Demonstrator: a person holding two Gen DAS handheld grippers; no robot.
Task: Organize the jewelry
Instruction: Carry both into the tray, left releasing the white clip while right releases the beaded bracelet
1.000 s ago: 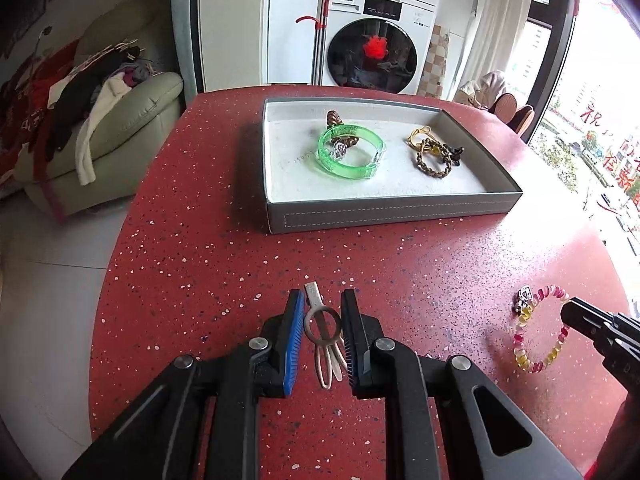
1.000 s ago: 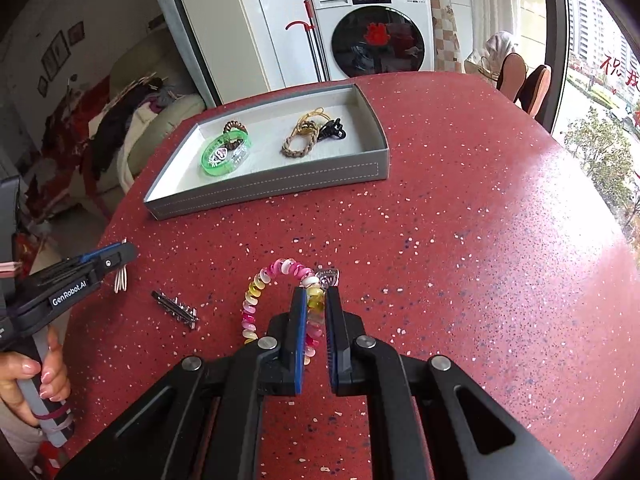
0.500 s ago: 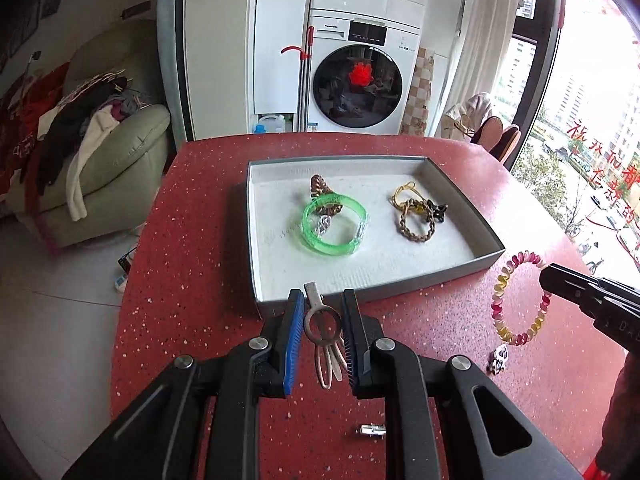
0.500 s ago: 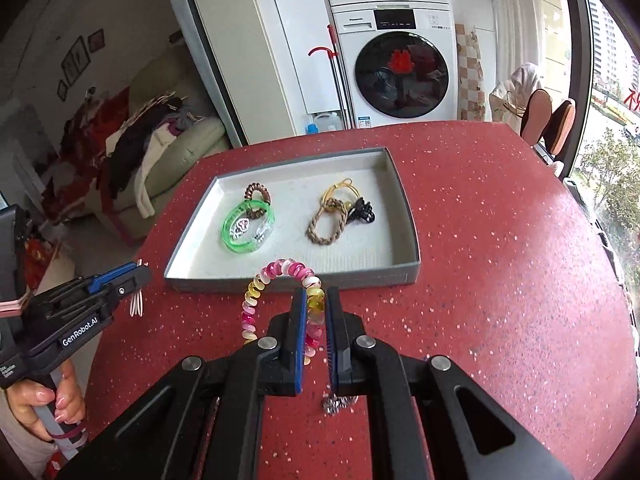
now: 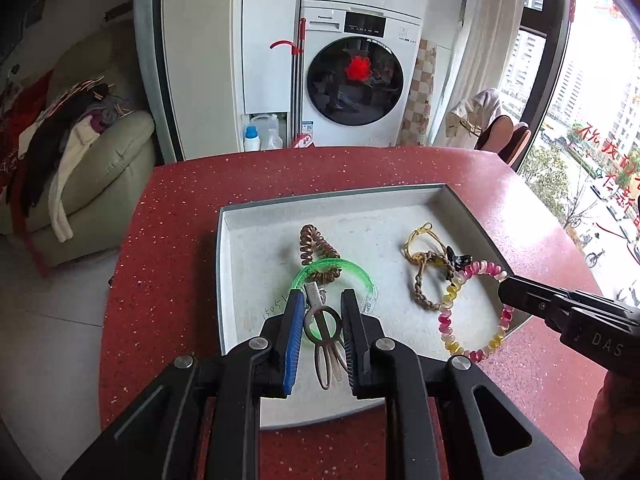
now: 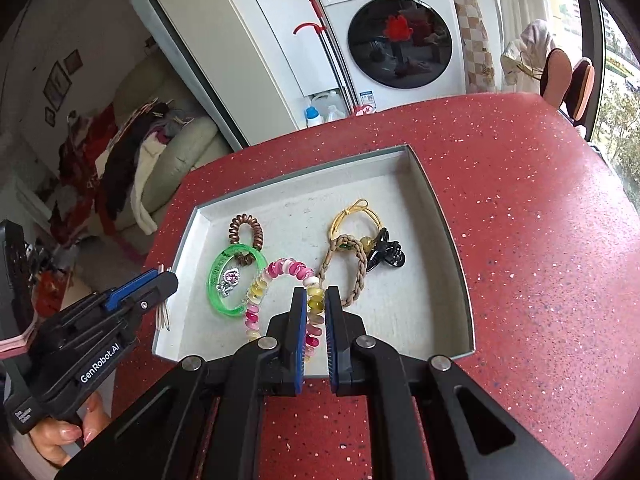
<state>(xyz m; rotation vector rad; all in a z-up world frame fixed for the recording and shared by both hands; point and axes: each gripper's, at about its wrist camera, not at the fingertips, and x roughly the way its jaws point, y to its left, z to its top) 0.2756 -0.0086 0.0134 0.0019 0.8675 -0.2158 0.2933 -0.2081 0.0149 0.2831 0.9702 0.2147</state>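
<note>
Both tools, hairpin [image 5: 325,334] and beaded bracelet [image 6: 280,280] now over tray [image 6: 440,216]

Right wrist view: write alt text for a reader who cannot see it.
The right gripper holds a pink-and-yellow beaded bracelet above a grey tray on a red speckled table. The tray holds a green bangle, hair ties and a black claw clip; the left gripper hovers beside it.

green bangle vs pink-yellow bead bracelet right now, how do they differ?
The green bangle is one rigid translucent ring; the bead bracelet is a string of separate pink and yellow beads. The green bangle lies flat in the tray, untouched; the bead bracelet hangs clamped in the right gripper. Both are closed loops over the tray.
</note>
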